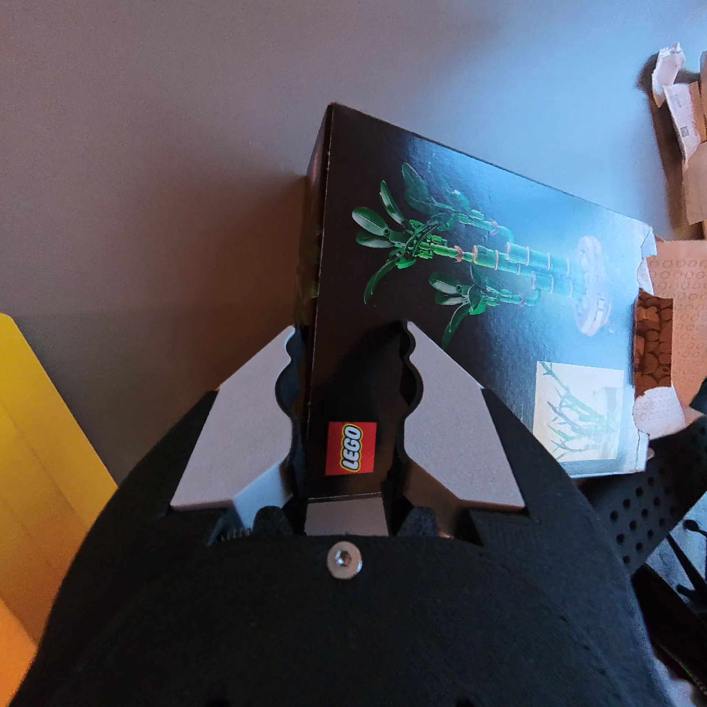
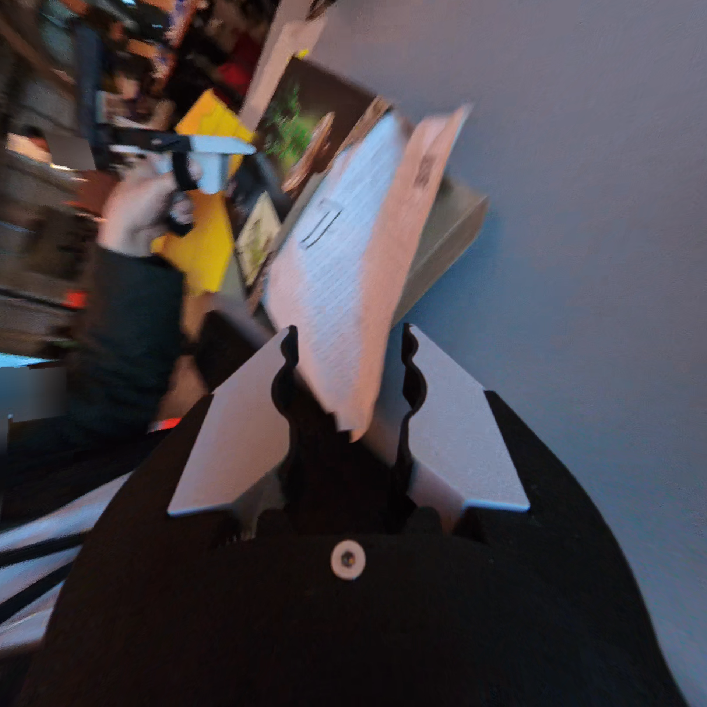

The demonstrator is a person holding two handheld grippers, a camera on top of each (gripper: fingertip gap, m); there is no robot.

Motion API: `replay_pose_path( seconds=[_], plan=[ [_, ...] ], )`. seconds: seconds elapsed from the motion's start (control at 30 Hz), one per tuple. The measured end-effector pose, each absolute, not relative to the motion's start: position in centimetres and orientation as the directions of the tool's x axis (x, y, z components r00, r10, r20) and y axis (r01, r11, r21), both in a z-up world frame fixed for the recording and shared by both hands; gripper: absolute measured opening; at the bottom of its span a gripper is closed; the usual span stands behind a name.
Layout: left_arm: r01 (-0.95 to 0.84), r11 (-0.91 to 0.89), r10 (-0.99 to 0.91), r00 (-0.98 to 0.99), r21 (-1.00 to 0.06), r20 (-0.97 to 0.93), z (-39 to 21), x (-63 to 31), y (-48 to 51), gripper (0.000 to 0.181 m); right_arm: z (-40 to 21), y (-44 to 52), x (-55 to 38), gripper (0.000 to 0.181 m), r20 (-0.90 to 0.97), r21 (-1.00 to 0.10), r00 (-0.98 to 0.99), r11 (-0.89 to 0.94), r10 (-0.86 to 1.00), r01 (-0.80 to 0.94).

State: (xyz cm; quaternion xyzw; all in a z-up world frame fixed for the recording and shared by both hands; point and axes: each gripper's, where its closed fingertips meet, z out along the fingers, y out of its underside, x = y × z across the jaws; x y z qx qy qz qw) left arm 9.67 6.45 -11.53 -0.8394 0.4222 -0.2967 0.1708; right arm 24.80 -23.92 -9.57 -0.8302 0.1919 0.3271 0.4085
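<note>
A black toy-brick box [image 1: 497, 229] printed with a green bamboo plant stands tilted on the grey table [image 1: 153, 153]. My left gripper [image 1: 351, 329] has the box's near corner between its fingers. The left finger presses the narrow side and the right finger lies on the printed front. The box's far end is torn open, with a pale flap [image 1: 681, 287]. In the blurred right wrist view the flap [image 2: 344, 287] reaches between the fingers of my right gripper [image 2: 348, 327]. It touches only the left finger, and the jaws stand apart. The box [image 2: 306, 126] and the left gripper [image 2: 218, 153], held by a hand [image 2: 141, 214], show beyond.
A yellow sheet-like object [image 1: 38, 459] lies left of the box and also shows in the right wrist view [image 2: 206, 237]. Torn cardboard and paper scraps [image 1: 681, 114] lie at the far right. A black perforated part [image 1: 650, 497] shows at the right edge. A cluttered room lies beyond the table. Left tips to right tips: about 35 cm.
</note>
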Motion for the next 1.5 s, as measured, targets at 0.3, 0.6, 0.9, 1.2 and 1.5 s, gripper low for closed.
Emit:
replay_pose_path(
  seconds=[0.3, 0.6, 0.9, 1.2, 1.5],
  plan=[
    [-0.794, -0.566, -0.787, 0.44, -0.224, 0.432, -11.6, 6.2, 1.4, 0.041, -11.2, -26.3, 31.7, 0.04, -0.696, -0.554, 0.691, -0.466, -0.196, -0.69],
    [-0.772, -0.552, -0.813, 0.414, -0.315, 0.409, -11.7, 6.9, 1.8, 0.041, -14.0, -25.0, 31.7, 0.02, -0.728, -0.409, 0.645, -0.607, -0.233, -0.681],
    [-0.752, -0.568, -0.801, 0.411, -0.335, 0.434, -11.8, 6.9, 1.9, 0.042, -15.4, -21.3, 27.1, 0.01, -0.894, -0.19, 0.411, -0.683, -0.176, -0.706],
    [-0.678, -0.612, -0.756, 0.353, -0.406, 0.55, -10.8, 6.4, -0.1, 0.041, -8.3, -20.2, 29.6, 0.001, -0.75, -0.372, 0.655, -0.759, -0.092, -0.534],
    [-0.701, -0.572, -0.679, 0.114, -0.426, 0.725, -9.1, 7.1, -6.4, 0.027, 6.5, -17.5, 31.9, 0.0, -0.286, -0.539, 0.953, -0.839, 0.1, -0.074]
  ],
)
